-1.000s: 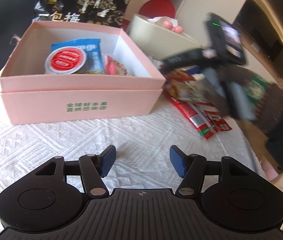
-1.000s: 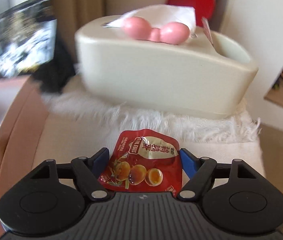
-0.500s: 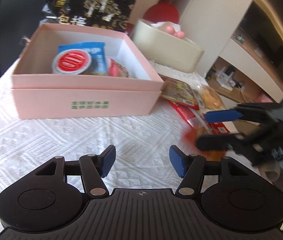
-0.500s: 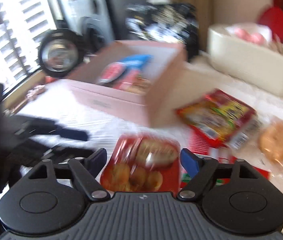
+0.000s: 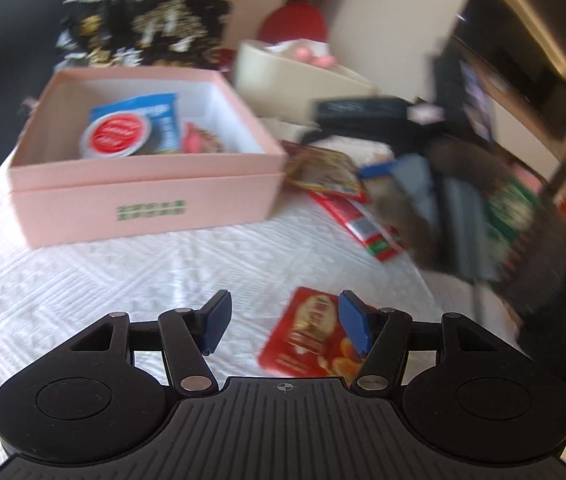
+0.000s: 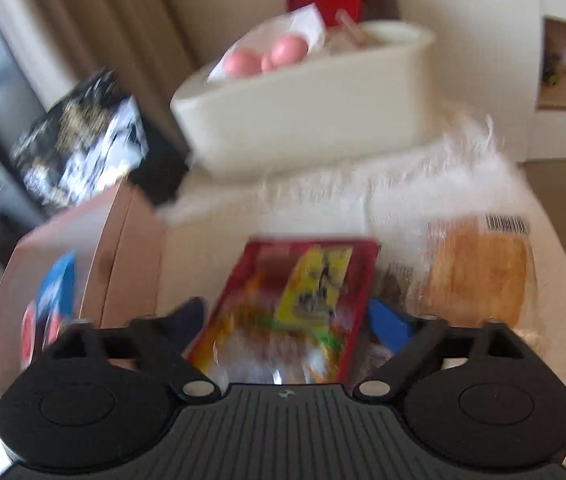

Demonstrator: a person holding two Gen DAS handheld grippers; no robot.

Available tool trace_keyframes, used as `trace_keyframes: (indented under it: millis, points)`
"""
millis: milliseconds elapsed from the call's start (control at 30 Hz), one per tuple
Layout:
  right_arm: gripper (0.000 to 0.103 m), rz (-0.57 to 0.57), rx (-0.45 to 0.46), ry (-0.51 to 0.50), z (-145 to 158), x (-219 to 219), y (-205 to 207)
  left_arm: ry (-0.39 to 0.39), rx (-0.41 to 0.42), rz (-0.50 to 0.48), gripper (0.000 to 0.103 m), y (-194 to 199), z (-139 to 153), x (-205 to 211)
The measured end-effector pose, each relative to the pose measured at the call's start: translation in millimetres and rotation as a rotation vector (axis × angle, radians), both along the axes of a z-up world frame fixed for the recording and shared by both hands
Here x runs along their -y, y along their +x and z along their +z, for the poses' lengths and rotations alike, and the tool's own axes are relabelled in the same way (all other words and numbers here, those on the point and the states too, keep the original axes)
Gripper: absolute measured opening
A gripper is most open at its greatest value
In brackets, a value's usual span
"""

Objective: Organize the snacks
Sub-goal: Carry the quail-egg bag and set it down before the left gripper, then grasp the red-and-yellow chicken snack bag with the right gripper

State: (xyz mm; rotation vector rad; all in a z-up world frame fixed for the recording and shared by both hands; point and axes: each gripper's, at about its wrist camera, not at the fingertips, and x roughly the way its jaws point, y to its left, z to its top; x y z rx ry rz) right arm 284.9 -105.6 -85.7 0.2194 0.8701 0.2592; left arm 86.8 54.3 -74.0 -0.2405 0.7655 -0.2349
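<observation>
While the left claw point(image 5: 281, 326) hangs half open over the white cloth of the desk point(image 5: 83, 280), a red egg packet point(image 5: 307, 336) lies flat right under it, poking out past the right-hand pad toward five o'clock, gripped by nobody. Nothing sits between those blue pads; they simply frame the cloth and the packet's edge.

Up at eleven o'clock stands the pink box point(image 5: 147, 200), lid off, already holding a round red-topped tub point(image 5: 117, 136), a blue packet point(image 5: 155, 114) and something pink beside them. So the sorting looks partly done.

Over at three o'clock, blurred with speed, comes the right claw point(image 5: 435, 196). From its own camera the jaws are opening wide, and a red-and-yellow snack bag point(image 6: 295, 304) lies on the desk between them at twelve o'clock, pads not pressing on it. Just beside that, at two o'clock, is a clear-wrapped orange pastry point(image 6: 479, 268); the cream tissue holder point(image 6: 311, 108) sits well behind.

My read: one packet has been laid down for the left side, and the right is lining up its next pick. It needs to settle, straddle the bag squarely, close, then carry it left into the box. The left should drop onto the egg packet and pinch an edge; flat foil may slip.
</observation>
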Motion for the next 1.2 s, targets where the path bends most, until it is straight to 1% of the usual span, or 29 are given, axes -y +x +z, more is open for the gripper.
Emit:
trace_keyframes:
  millis: [33, 67, 133, 167, 200, 233, 267, 300, 333, 367, 400, 500, 633, 700, 833, 900, 967, 1000, 1067, 1167, 1200]
  points:
    - [0.099, 0.011, 0.005, -0.039, -2, -10, 2, 0.018, 0.003, -0.015, 0.065, -1, -1, 5]
    - [0.102, 0.039, 0.017, -0.115, -5, -23, 5, 0.039, 0.006, -0.029, 0.065, -1, -2, 9]
    - [0.102, 0.123, 0.053, -0.293, -12, -46, 4, 0.075, 0.009, -0.06, 0.065, -1, -5, 18]
    - [0.101, 0.168, 0.078, -0.353, -15, -53, 3, 0.091, 0.01, -0.077, 0.065, -2, -7, 23]
    - [0.099, 0.192, 0.11, -0.371, -16, -54, -3, 0.107, 0.012, -0.094, 0.065, -2, -8, 26]
    - [0.097, 0.21, 0.114, -0.368, -15, -51, -7, 0.124, 0.012, -0.107, 0.065, -3, -9, 30]
    - [0.092, 0.227, 0.114, -0.359, -12, -44, -11, 0.14, 0.01, -0.117, 0.065, -3, -11, 32]
    - [0.082, 0.245, 0.121, -0.356, -9, -40, -15, 0.153, 0.008, -0.127, 0.065, -2, -13, 34]
    - [0.077, 0.262, 0.128, -0.349, -7, -36, -18, 0.158, 0.011, -0.135, 0.065, -3, -14, 35]
    - [0.064, 0.287, 0.125, -0.331, -5, -30, -20, 0.163, 0.013, -0.137, 0.065, -4, -14, 35]
    - [0.057, 0.311, 0.126, -0.318, -2, -25, -25, 0.164, 0.013, -0.138, 0.065, -4, -14, 35]
    - [0.048, 0.364, 0.137, -0.311, 4, -11, -45, 0.164, 0.012, -0.131, 0.067, -5, -15, 33]
    - [0.041, 0.418, 0.093, -0.234, 9, 13, -76, 0.17, 0.012, -0.118, 0.068, -6, -13, 29]
    - [0.038, 0.441, 0.087, -0.209, 10, 25, -95, 0.168, 0.007, -0.111, 0.068, -5, -12, 28]
    - [0.037, 0.448, 0.073, -0.154, 10, 52, -134, 0.135, -0.017, -0.123, 0.066, -3, -12, 29]
    - [0.039, 0.44, 0.076, -0.146, 8, 63, -150, 0.151, -0.014, -0.144, 0.065, -4, -10, 36]
    - [0.051, 0.389, 0.104, -0.165, 6, 73, -163, 0.17, -0.002, -0.163, 0.065, -6, -7, 43]
    - [0.059, 0.359, 0.121, -0.174, 5, 77, -167, 0.177, 0.01, -0.163, 0.065, -7, -5, 46]
    - [0.06, 0.307, 0.14, -0.177, 1, 85, -171, 0.196, 0.042, -0.172, 0.065, -10, 1, 51]
    - [0.073, 0.252, 0.131, -0.149, -8, 95, -169, 0.239, 0.053, -0.212, 0.065, -10, 2, 61]
    - [0.075, 0.239, 0.125, -0.128, -10, 98, -167, 0.263, 0.051, -0.225, 0.065, -11, 0, 66]
